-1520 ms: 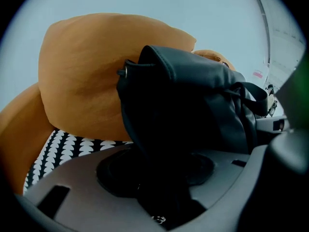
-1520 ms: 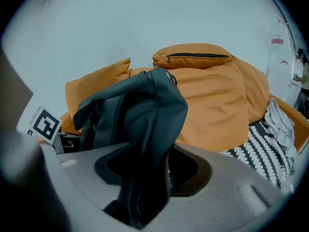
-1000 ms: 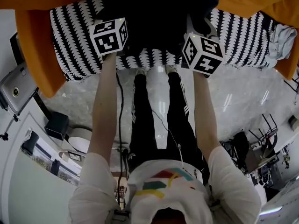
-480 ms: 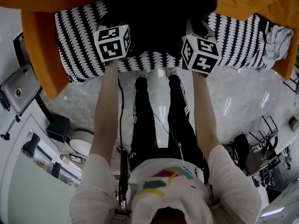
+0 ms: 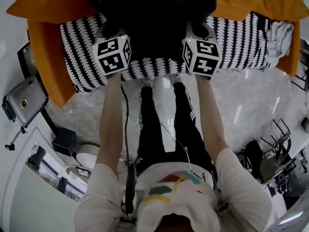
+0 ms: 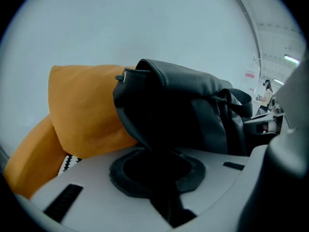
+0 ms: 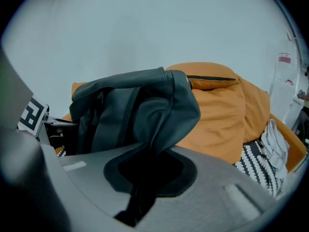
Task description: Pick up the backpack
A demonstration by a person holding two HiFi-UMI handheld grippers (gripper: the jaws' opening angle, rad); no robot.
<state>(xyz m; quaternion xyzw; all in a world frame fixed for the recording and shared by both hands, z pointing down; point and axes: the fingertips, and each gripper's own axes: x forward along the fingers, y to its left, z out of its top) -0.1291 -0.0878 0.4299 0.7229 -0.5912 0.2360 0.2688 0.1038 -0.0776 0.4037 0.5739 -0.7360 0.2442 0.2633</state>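
A black backpack [image 5: 154, 11] rests on a sofa between orange cushions. My left gripper [image 5: 109, 32] is at its left lower edge and my right gripper [image 5: 197, 31] at its right lower edge. In the left gripper view the jaws [image 6: 161, 178] are shut on a fold of the backpack [image 6: 193, 110]. They have just been closing on it. The right gripper view shows the same: the gripper [image 7: 145, 178] is shut on dark fabric of the backpack [image 7: 135, 110], and its jaws have just been closing. The bag's body rises beyond both pairs of jaws.
The sofa has an orange armrest [image 5: 48, 66] at the left and a black-and-white patterned seat cover [image 5: 82, 42]. A grey cloth [image 5: 280, 35] lies at the seat's right end. The person's legs stand on the pale floor in front of the sofa. A grey device [image 5: 24, 98] stands at the left.
Both marker cubes have drawn back toward the sofa's front edge in the head view. The two grippers have risen with the backpack fabric held in them.
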